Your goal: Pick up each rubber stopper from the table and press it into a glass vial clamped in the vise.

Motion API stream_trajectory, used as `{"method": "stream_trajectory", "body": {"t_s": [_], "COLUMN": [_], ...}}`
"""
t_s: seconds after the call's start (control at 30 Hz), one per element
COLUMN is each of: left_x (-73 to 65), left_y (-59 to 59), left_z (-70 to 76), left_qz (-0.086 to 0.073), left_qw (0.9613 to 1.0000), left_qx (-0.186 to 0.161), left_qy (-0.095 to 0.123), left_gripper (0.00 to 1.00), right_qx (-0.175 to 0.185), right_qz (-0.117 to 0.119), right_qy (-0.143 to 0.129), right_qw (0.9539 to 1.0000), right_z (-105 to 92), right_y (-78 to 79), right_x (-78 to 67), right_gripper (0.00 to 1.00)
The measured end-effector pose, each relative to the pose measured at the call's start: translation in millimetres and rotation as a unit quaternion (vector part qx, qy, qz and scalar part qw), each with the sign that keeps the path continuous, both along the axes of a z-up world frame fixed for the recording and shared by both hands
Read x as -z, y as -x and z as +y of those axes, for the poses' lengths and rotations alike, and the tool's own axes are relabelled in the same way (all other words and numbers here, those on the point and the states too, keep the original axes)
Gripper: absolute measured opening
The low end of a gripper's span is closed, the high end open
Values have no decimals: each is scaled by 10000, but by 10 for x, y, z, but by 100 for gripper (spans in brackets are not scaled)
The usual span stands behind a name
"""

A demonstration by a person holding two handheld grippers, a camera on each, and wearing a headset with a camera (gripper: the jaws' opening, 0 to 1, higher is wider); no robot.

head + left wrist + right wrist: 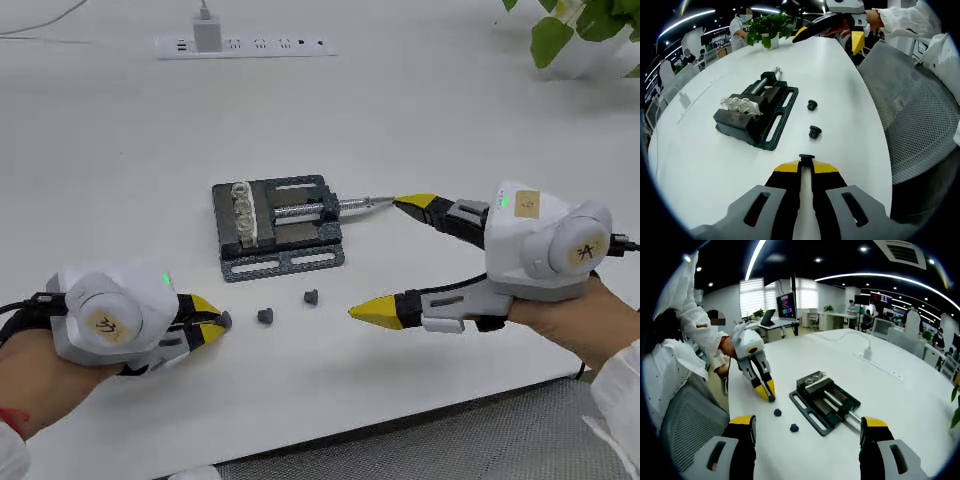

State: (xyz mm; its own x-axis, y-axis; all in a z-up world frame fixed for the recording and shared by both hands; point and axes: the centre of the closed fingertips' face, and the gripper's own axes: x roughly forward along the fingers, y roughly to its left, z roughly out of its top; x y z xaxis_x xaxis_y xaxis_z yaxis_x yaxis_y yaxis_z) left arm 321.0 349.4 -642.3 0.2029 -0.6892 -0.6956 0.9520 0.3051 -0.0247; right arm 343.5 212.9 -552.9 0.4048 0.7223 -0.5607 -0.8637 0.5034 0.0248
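Pinching one rubber stopper (225, 320) at their tips down at the counter (420, 100), your left tongs (210, 321) sit near two loose stoppers (265, 316) before the vise (285, 255) of vials (244, 213), your right tongs (373, 258) spread wide, empty.

3x rubber stopper (265, 316): 2 loose on table (420, 110), 1 pinched in left gripper (216, 321) tips. 1 vise (300, 235). Glass vials (243, 213) in vise: 1 row, approx 3-4, exact no. can't tell. 2 grippers: left, plus right gripper (374, 258). 1 power strip (245, 45) w/ 1 white charger (207, 30) plugged in. 1 plant (580, 35), leaves only.
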Motion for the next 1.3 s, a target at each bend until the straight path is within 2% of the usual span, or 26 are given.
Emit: {"method": "stream_trajectory", "body": {"t_s": [0.27,0.33,0.43,0.53,0.6,0.67,0.77,0.9,1.07,1.17,1.3], "left_x": [-294,-418,-590,-746,-858,-971,-1116,-1290,-1434,-1491,-1576], "left_y": [-45,-41,-40,-40,-35,-27,-25,-15,37,68,140], "left_z": [-71,-104,-154,-204,-242,-280,-328,-390,-469,-502,-567], "left_qz": [-21,-35,-74,-148,-196,-278,-353,-446,-507,-527,-510], "left_qw": [9989,9981,9967,9953,9941,9930,9912,9887,9867,9856,9836], "left_qx": [-225,-283,-337,-350,-339,-291,-270,-250,-161,-125,-53], "left_qy": [409,540,738,894,1008,1109,1246,1409,1539,1603,1729], "left_gripper": [4,4,4,4,3,3,3,3,3,3,3], "right_qx": [-99,-172,-208,-321,-384,-478,-651,-946,-1350,-1495,-1692], "right_qz": [54,-8,92,69,265,312,311,284,237,385,402], "right_qy": [-145,-234,-336,-383,-372,-352,-419,-414,-349,-265,-184], "right_qw": [9998,9996,9992,9987,9982,9978,9965,9942,9899,9877,9846], "right_z": [138,210,298,372,406,443,521,590,686,711,718], "right_y": [3,7,7,8,32,50,89,145,252,308,349], "right_x": [-168,-265,-392,-514,-551,-599,-693,-748,-826,-835,-840], "right_gripper": [79,78,75,71,67,63,59,54,46,39,30]}}
